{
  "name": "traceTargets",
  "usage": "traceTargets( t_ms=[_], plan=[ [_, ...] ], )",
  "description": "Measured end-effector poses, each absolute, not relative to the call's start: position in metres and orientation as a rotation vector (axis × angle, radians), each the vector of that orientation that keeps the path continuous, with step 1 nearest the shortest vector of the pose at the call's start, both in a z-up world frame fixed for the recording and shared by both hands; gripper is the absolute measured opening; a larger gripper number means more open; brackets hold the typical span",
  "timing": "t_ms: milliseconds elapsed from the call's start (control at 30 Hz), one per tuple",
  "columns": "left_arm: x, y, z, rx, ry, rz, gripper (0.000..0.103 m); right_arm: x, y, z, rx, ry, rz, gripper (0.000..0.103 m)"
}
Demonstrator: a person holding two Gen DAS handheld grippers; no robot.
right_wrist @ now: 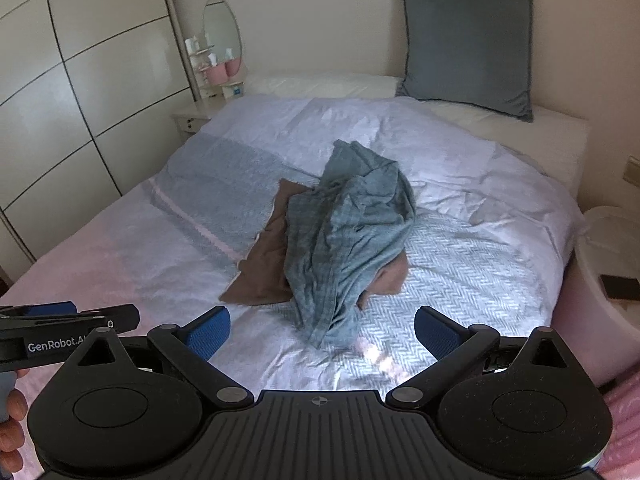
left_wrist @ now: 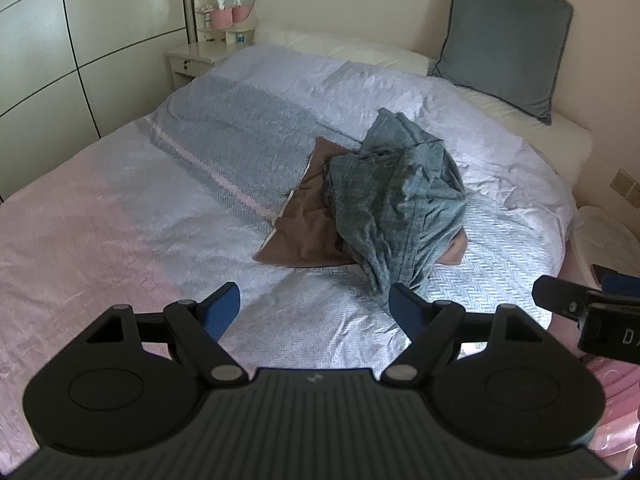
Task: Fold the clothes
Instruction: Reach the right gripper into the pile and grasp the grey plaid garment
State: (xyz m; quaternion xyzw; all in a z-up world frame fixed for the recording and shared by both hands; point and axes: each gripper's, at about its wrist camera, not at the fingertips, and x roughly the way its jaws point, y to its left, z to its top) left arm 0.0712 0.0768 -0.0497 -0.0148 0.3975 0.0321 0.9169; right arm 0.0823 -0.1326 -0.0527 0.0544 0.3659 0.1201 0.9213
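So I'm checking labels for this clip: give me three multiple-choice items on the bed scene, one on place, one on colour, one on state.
1. The blue-grey garment lies:
A on the brown cloth
B on the nightstand
C on the grey cushion

2. The pads of the grippers are:
A red
B blue
C white

3. The blue-grey garment is:
A folded flat
B on a hanger
C crumpled in a heap

Key: 1 A, the brown cloth shows under it; 2 B, blue on the left gripper and right gripper; 3 C, it is bunched and creased.
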Motion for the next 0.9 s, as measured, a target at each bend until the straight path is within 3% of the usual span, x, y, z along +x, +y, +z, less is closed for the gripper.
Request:
traceTargets(
  t_ms=[500, 900],
  plan=[
    [0.177, 0.068, -0.098, -0.073, 0.929, 0.105, 0.079, 0.205, -0.148, -0.103, 0.098, 0.853, 0.285, 0.089],
    [0.27, 0.071, -0.134, -0.112, 0.988, 0.142, 0.079, 0.319, -0.154, -0.151, 0.089, 0.887, 0.34, 0.066]
  ],
)
